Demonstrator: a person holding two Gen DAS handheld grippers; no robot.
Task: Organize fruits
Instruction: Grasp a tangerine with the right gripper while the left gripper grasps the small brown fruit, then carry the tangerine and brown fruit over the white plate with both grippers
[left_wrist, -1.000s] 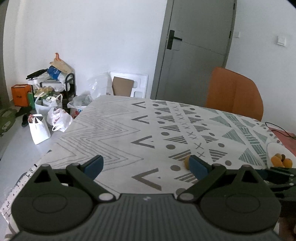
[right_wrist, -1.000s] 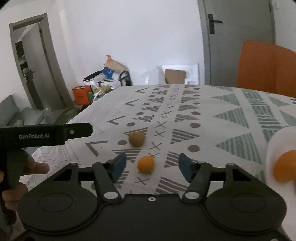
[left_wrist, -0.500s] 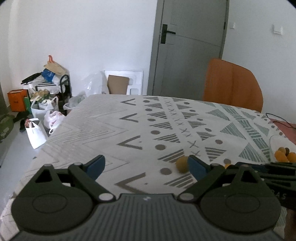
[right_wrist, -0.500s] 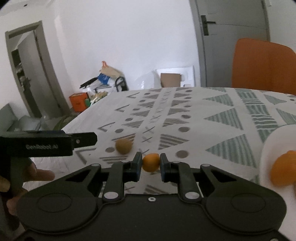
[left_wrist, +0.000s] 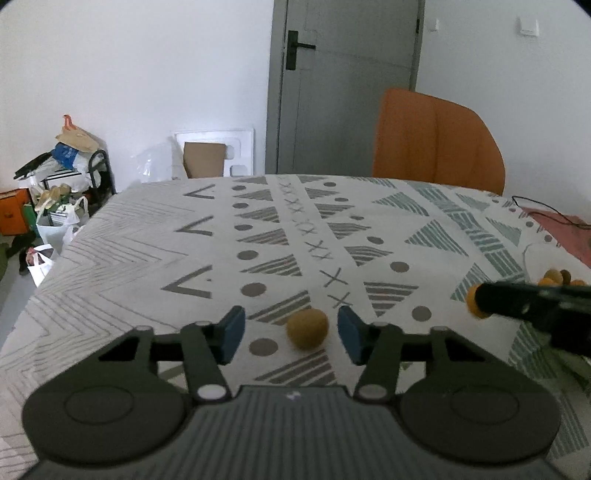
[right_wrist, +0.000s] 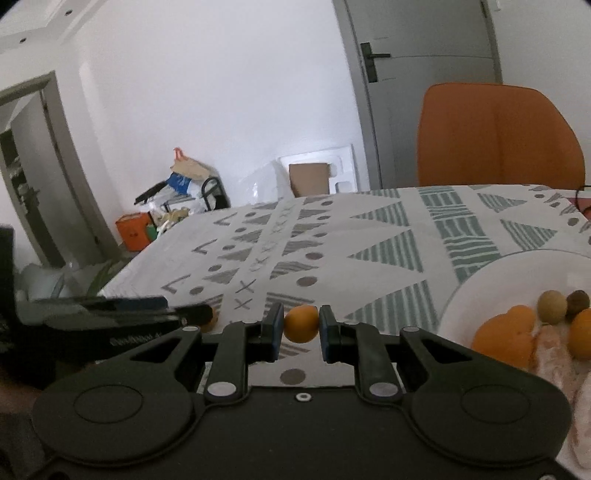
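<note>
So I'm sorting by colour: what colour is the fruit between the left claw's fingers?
Dull yellow-brown fruit, clearest in the left wrist view.

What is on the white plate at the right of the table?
On the white plate lie orange fruits, a pale round fruit, a darker brown one and something pale pinkish. The plate's right part runs out of frame, so anything there is unseen.

Two grippers share a patterned tablecloth (left_wrist: 110, 266): the left gripper (left_wrist: 291, 334), the right gripper (right_wrist: 302, 332). One small orange fruit (right_wrist: 301, 328) at centre frame, one brown round fruit (left_wrist: 307, 329). One white plate (right_wrist: 491, 280), lower right, carrying at least five pieces of fruit. One orange chair (right_wrist: 498, 136), upper right.
</note>
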